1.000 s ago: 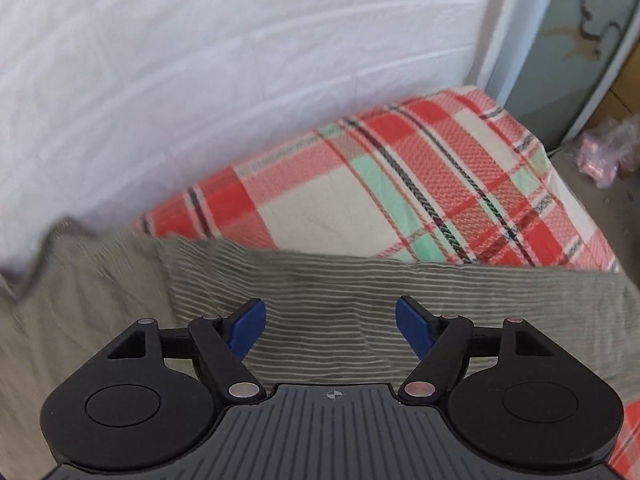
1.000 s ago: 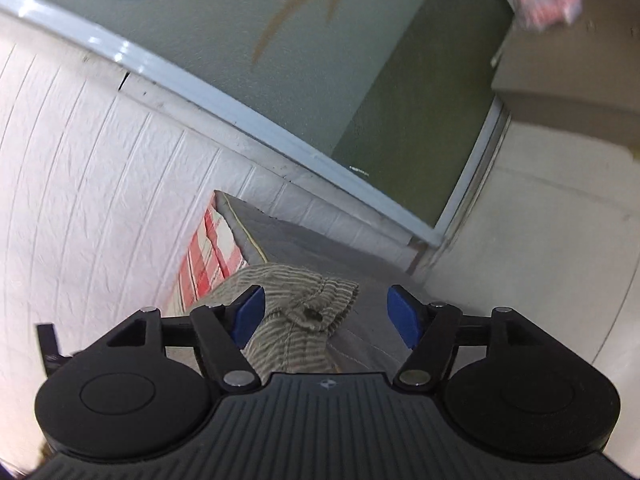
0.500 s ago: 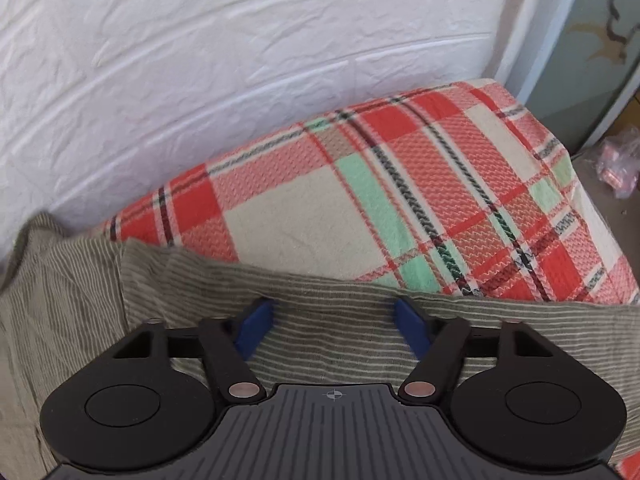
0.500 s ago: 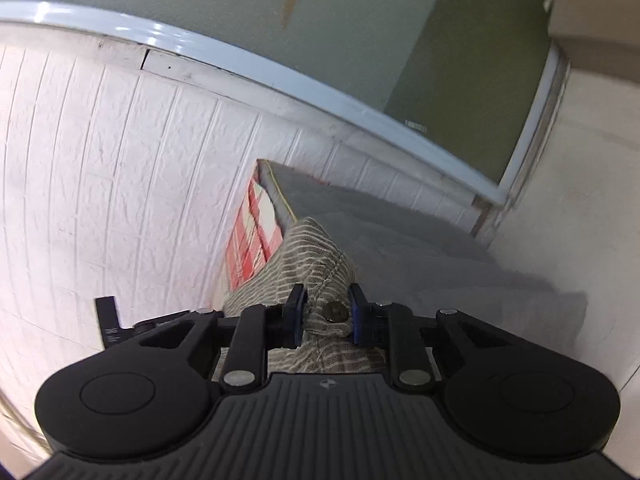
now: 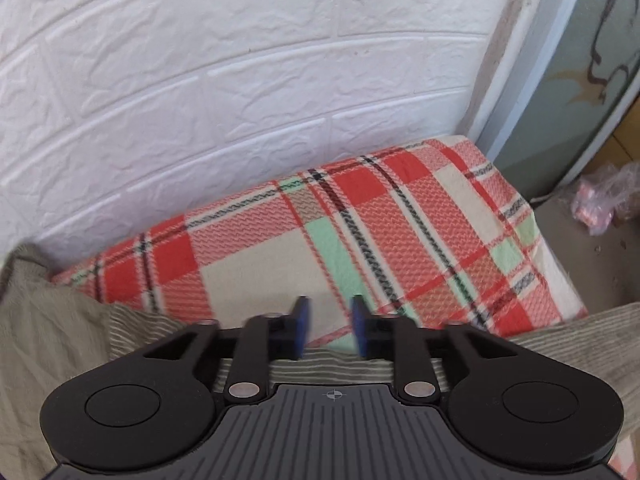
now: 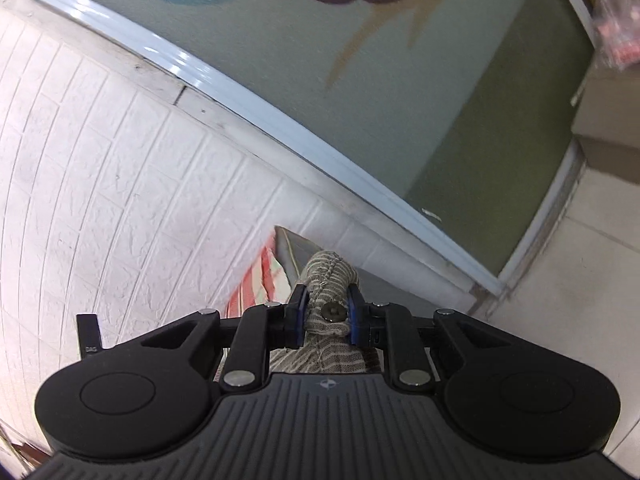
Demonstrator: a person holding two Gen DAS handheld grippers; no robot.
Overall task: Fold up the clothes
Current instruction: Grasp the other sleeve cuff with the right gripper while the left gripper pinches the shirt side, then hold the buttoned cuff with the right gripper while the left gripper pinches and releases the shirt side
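The right gripper point(image 6: 327, 314) is clamped on a bunched end of the striped olive garment point(image 6: 330, 280), its blue pads point(image 6: 301, 312) pressing either side of a small metal button point(image 6: 334, 312); the cloth bulges out past the fingertips and hangs down beneath them. Its jaws have just been closing onto that fold.

The left gripper point(image 5: 328, 330) has its pads point(image 5: 302, 326) a narrow gap apart; the jaws closed in and have just eased wider again. The garment's edge point(image 5: 320, 364) runs under and behind the fingers, and I cannot tell whether any of it is pinched. More of the garment spreads to either side.

Just beyond the left fingertips lies a red, cream and mint plaid blanket point(image 5: 400, 232). Beyond that stands a white brick-pattern wall point(image 5: 240, 80). Past the right fingertips the wall meets a green frosted panel point(image 6: 360, 80).
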